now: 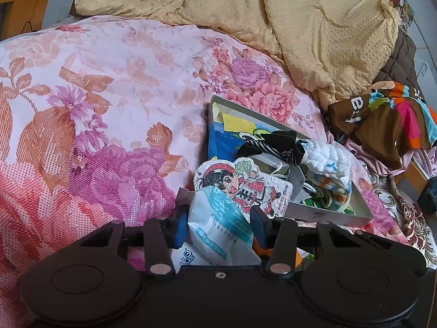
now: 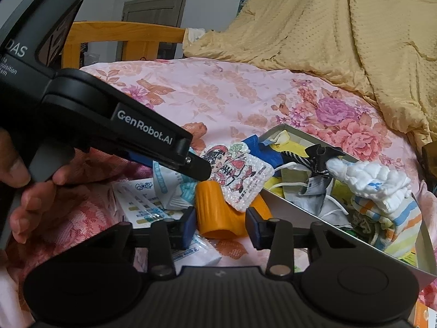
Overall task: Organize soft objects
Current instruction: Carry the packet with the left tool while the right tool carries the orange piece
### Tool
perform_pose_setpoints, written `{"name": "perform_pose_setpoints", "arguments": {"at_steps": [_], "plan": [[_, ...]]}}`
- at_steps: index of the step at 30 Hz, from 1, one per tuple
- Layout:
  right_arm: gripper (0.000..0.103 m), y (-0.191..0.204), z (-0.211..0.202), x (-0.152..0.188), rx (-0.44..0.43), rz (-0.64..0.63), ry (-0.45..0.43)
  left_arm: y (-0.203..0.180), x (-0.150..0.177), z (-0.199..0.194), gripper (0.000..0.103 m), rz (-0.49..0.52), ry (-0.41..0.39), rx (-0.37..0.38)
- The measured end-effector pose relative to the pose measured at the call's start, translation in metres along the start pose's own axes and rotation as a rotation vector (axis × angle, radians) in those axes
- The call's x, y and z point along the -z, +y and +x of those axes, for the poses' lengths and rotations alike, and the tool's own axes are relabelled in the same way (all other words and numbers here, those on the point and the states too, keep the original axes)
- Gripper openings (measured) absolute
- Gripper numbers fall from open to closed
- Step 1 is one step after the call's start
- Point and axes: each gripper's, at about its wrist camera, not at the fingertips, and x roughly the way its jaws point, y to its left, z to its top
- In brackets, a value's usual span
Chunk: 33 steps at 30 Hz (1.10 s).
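My left gripper (image 1: pixel 218 222) is shut on a white and teal plastic packet (image 1: pixel 218 218), held beside a cartoon-print pouch (image 1: pixel 243 186). It shows in the right wrist view (image 2: pixel 191 161), just left of the pouch (image 2: pixel 240 177). My right gripper (image 2: pixel 220 228) is open, its pads either side of an orange plastic piece (image 2: pixel 215 210) lying on the bed. A shallow grey box (image 2: pixel 300 207) holds a white quilted cloth (image 2: pixel 374 180), striped cloth (image 2: pixel 390 218), a black ribbon (image 2: pixel 316 161) and masks.
A pink floral quilt (image 1: pixel 95 109) covers the bed, with a tan blanket (image 1: pixel 300 27) behind. A brown and multicoloured cloth (image 1: pixel 382 120) lies right of the box. White tissue packs (image 2: pixel 142 202) lie near the left gripper. A wooden bed frame (image 2: pixel 123 35) stands at the back.
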Motion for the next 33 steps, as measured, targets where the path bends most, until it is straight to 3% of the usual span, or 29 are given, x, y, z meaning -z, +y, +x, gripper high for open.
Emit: {"name": "perform_pose_setpoints", "arguments": {"at_steps": [11,19,33], "plan": [[0.019,0.003,-0.002,0.000,-0.029,0.003,0.009,-0.001,0.003,-0.006,0.033,0.020,-0.019,0.016],[0.017,0.003,-0.024,-0.006,-0.047,0.000,-0.011,-0.013,0.001,-0.025,0.028,0.060,-0.032,-0.010],[0.017,-0.018,-0.106,-0.019,-0.012,0.071,-0.135,-0.055,-0.007,-0.089,0.027,0.117,-0.074,-0.028]]}}
